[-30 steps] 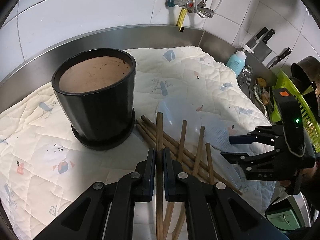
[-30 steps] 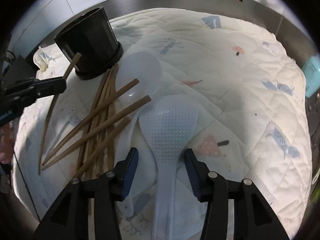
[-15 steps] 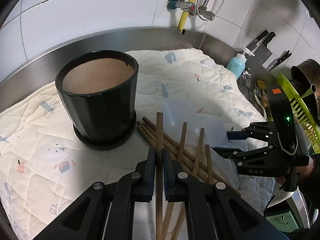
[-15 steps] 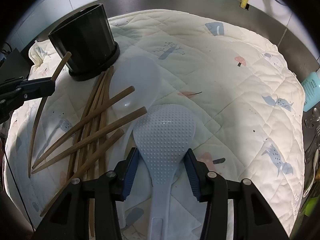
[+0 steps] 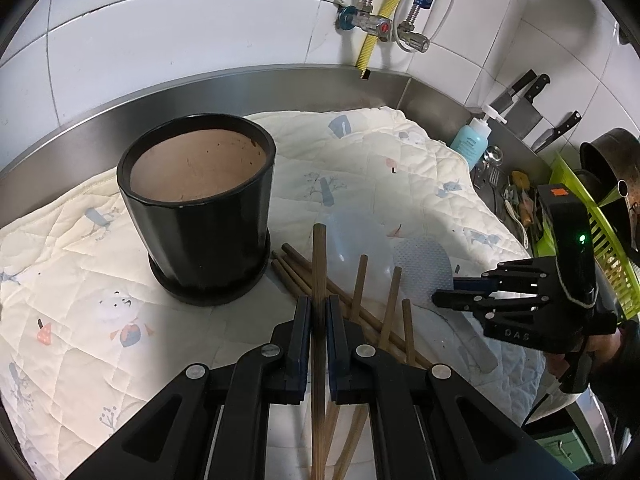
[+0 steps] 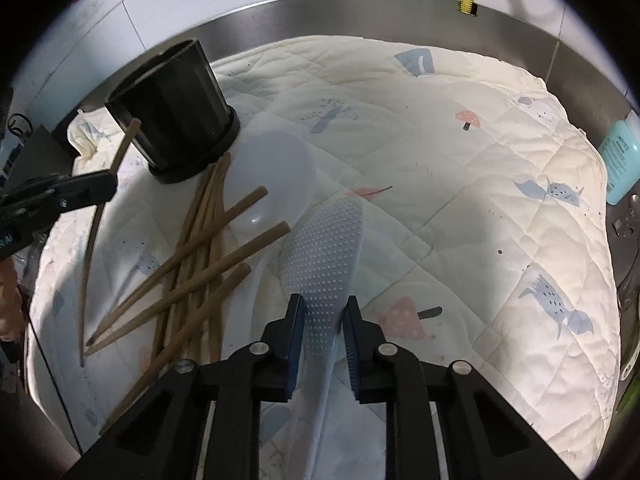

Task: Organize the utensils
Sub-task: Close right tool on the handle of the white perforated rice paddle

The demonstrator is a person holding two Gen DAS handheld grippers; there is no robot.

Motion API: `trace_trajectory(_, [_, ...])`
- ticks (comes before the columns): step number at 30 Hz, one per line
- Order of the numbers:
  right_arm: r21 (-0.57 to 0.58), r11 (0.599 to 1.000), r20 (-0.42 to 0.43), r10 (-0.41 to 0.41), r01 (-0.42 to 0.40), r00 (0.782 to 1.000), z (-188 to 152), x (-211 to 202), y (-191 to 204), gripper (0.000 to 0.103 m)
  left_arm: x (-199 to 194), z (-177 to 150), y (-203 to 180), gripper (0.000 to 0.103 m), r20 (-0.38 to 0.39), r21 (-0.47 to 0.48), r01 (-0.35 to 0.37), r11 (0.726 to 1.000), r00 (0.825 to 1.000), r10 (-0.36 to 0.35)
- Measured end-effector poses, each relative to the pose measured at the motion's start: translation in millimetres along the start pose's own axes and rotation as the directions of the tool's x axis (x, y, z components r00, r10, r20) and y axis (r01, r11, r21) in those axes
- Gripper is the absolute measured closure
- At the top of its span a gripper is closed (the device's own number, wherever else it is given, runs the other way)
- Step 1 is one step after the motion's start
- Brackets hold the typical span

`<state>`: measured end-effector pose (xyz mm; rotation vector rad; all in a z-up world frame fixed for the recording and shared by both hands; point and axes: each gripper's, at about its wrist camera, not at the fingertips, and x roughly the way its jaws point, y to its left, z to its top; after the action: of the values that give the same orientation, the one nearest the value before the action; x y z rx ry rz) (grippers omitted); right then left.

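Observation:
My left gripper is shut on one wooden chopstick, held just right of the black pot. Several more chopsticks lie crossed on the quilted cloth, partly over a translucent spoon. My right gripper is closing, and its blue pads press the neck of the white dotted rice paddle, whose blade is tipped up on edge. In the left wrist view the right gripper sits at the paddle. The right wrist view shows the left gripper with its chopstick beside the pot.
A steel upstand rims the counter behind the cloth. A blue soap bottle, knives, loose cutlery and a green dish rack crowd the right side. Pipes and valves hang on the tiled wall.
The right gripper's jaws have come together onto the rice paddle's neck, and the paddle's blade has tipped up. The left gripper still holds its chopstick in the same place.

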<state>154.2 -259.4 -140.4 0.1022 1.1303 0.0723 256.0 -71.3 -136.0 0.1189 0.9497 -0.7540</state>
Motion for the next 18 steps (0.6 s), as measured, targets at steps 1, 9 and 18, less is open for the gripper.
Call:
trace_trajectory(1, [0.001, 1.000, 0.000, 0.013, -0.013, 1.000, 0.9, -1.1, -0.1, 0.087, -1.0, 0.2, -0.3, 0.096, 0.002, -0.001, 0.000, 1.000, 1.000, 0.000])
trace_trajectory(9, [-0.041, 0.998, 0.002, 0.045, -0.045, 0.999, 5.4, -8.3, 5.8, 0.087, -11.2, 2.8, 2.8, 0.096, 0.023, -0.028, 0.007, 1.000, 1.000, -0.006])
trace_trajectory(18, [-0.100, 0.994, -0.004, 0.036, -0.036, 0.999, 13.9, -5.0, 14.3, 0.087, -24.6, -0.2, 6.4, 0.096, 0.041, -0.044, -0.004, 0.999, 0.999, 0.006])
